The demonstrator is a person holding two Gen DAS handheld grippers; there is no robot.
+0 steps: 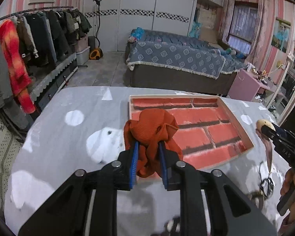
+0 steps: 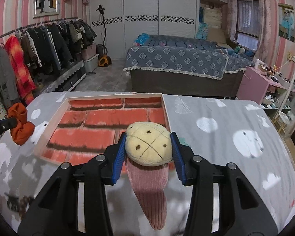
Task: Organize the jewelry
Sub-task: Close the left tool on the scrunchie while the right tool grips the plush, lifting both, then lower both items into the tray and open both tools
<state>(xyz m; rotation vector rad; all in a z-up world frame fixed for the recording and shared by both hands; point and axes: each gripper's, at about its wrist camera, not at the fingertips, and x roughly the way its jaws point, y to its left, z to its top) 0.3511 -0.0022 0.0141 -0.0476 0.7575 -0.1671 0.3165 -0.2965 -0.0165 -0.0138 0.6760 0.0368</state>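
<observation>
The left tool [image 1: 147, 153] is closed on a rust-orange ribbed fabric scrunchie [image 1: 150, 129], its blue pads pressed into the bunched cloth. It holds the scrunchie in the air just over the near left corner of a shallow white-rimmed tray [image 1: 235, 122] whose floor is printed with red bricks. The tray lies flat toward the far edge of the worktop [image 1: 72, 137], which is covered by a grey cloth with white blotches.

The right tool [image 2: 148, 153] grips a cream plush dome stitched with crossed brown lines [image 2: 148, 143], from which a pink ribbed fabric tail [image 2: 149, 192] hangs down toward the worktop. This piece is held above the tray's near right corner. In the left wrist view the same piece shows at the right edge, clamped in the right tool [image 1: 265, 128].

A tangle of thin dark cord [image 1: 266, 182] lies on the worktop near its right edge, below the right tool.
</observation>
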